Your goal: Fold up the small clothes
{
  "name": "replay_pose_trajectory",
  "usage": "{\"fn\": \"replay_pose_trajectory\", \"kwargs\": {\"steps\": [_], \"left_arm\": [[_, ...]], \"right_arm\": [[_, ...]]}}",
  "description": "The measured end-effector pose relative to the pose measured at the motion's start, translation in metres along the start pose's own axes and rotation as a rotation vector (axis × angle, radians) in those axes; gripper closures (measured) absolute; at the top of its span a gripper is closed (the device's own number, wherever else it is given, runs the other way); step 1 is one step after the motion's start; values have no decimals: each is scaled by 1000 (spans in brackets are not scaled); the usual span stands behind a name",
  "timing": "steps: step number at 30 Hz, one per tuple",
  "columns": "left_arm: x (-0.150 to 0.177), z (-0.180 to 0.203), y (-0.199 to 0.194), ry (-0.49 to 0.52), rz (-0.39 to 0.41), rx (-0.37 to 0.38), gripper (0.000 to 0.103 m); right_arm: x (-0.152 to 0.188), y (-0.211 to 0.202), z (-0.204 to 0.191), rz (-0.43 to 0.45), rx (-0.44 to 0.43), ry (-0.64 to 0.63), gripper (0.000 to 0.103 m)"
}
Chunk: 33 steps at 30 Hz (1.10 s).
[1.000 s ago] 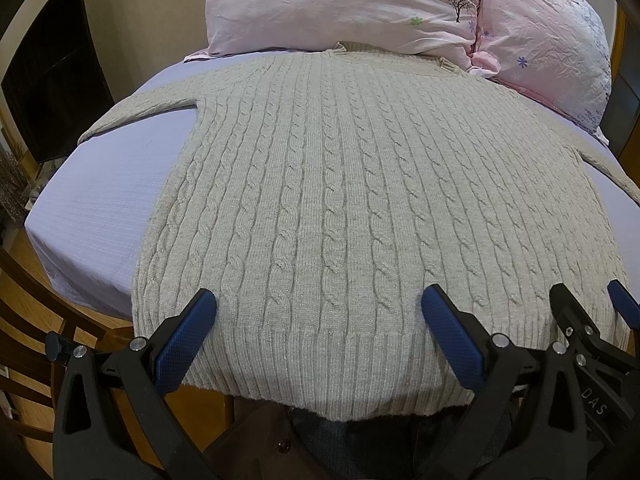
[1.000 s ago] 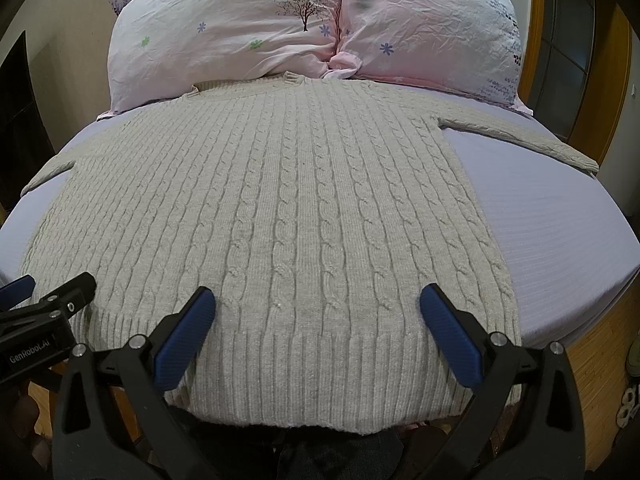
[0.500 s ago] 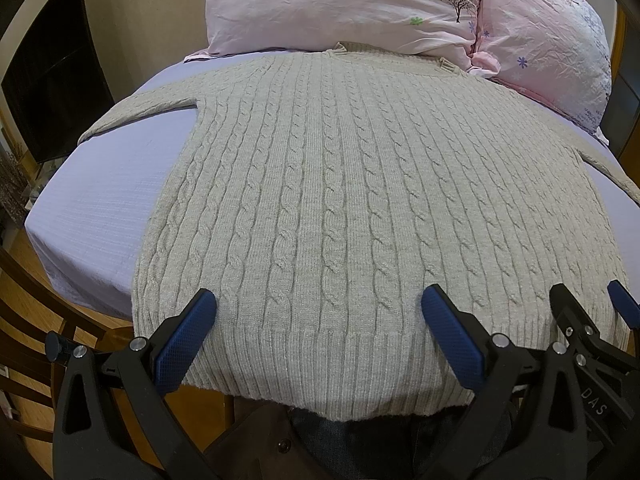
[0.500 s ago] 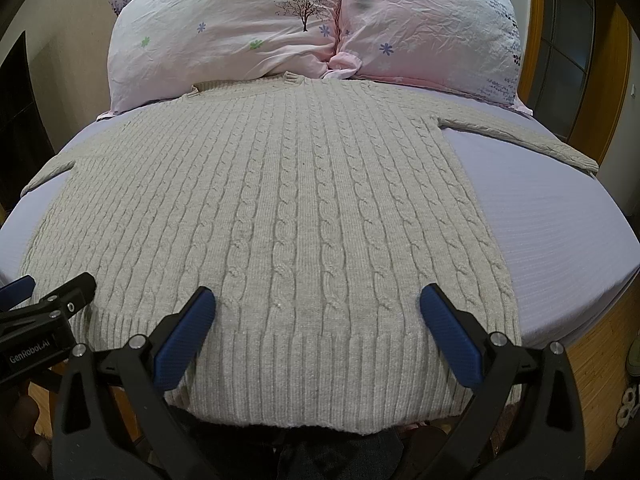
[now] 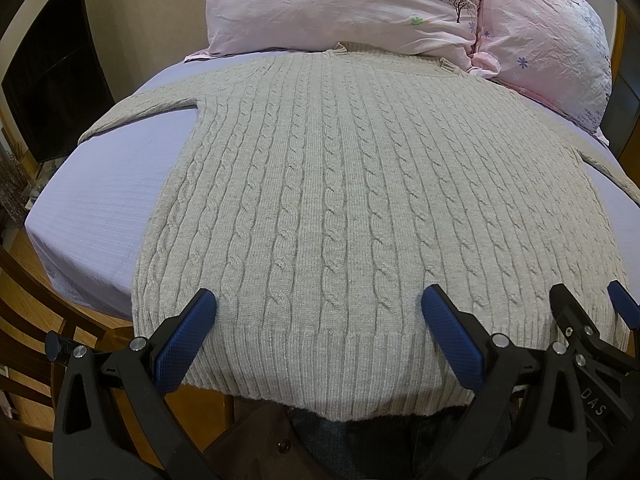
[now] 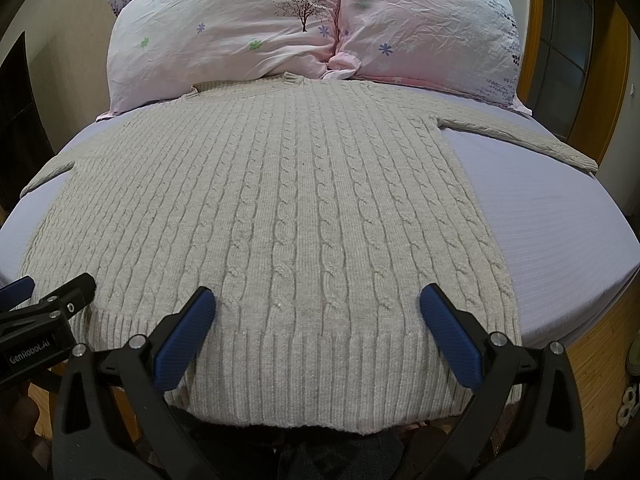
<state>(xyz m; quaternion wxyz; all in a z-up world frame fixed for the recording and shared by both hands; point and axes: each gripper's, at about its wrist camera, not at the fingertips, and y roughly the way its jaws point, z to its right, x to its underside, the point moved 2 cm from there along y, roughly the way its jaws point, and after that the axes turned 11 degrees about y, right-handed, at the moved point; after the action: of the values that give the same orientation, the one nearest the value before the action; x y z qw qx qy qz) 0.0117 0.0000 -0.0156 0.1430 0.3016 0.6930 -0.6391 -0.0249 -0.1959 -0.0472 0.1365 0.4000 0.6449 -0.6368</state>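
A grey cable-knit sweater [image 5: 340, 200] lies flat and face up on the bed, hem toward me, collar at the pillows, both sleeves spread sideways. It also shows in the right wrist view [image 6: 280, 220]. My left gripper [image 5: 318, 308] is open and empty, hovering over the left part of the ribbed hem. My right gripper [image 6: 316, 306] is open and empty over the right part of the hem. The right gripper shows at the right edge of the left wrist view [image 5: 588, 320]; the left gripper shows at the left edge of the right wrist view [image 6: 44, 312].
The bed has a lilac sheet [image 5: 104, 200], also seen right of the sweater [image 6: 560, 220]. Two pink floral pillows [image 5: 340, 4] [image 6: 432, 28] lie at the head. A dark screen [image 5: 48, 80] stands left. A wooden chair [image 5: 24, 312] is at the near left; wood floor lies below.
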Motion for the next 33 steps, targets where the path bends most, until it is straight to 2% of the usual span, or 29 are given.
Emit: {"fn": "replay_pose_trajectory", "kwargs": {"steps": [27,30,32,33], "left_arm": [[2,-2,-1,1,17,-4,1],[7,-1,-4,14,38,3,1],[5,0,-8,20,46,5,1],[6,-1,-9,22,52,15,1]], "right_arm": [[-2,-5,3,3,-23,-30,2],[1,-7,3,29,-48,-47,2],[1,-12,12,81,-124,-67,2],[0,-12,14,80,-136,-60,2]]}}
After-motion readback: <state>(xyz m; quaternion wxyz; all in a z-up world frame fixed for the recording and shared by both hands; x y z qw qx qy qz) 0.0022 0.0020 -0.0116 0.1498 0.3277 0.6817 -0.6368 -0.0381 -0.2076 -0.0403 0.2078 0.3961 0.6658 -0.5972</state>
